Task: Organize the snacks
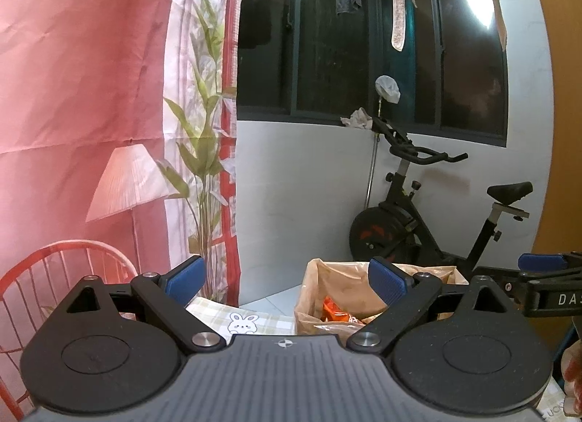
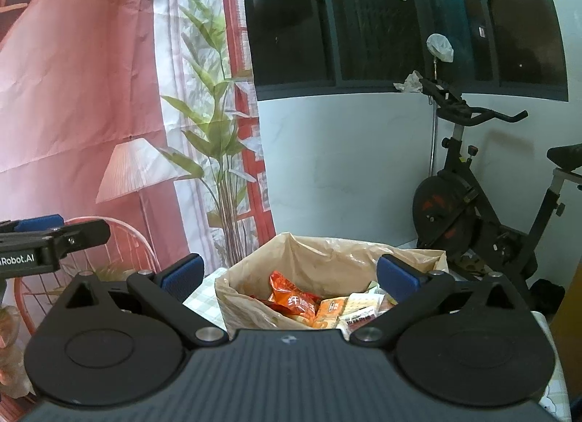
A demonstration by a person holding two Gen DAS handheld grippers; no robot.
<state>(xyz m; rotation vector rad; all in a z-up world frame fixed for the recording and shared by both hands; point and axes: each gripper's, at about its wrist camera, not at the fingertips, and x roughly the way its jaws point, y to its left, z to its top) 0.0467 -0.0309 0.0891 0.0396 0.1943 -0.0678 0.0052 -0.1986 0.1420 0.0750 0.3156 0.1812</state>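
Both the left gripper [image 1: 287,282] and right gripper [image 2: 291,278] are holding their jaws spread and empty. At twelve o'clock, the snack packets [image 2: 294,302] are sitting inside a brown bag [image 2: 254,276] on the checked worktop [image 1: 214,309]. An exercise bike [image 2: 473,200] is standing beyond at two o'clock.

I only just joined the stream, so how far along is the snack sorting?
Nothing looks sorted yet: the snack packets all lie inside the lined box. Nothing is in hand; the left hand-held gripper and right hand-held gripper are open and empty. All of the sorting remains.
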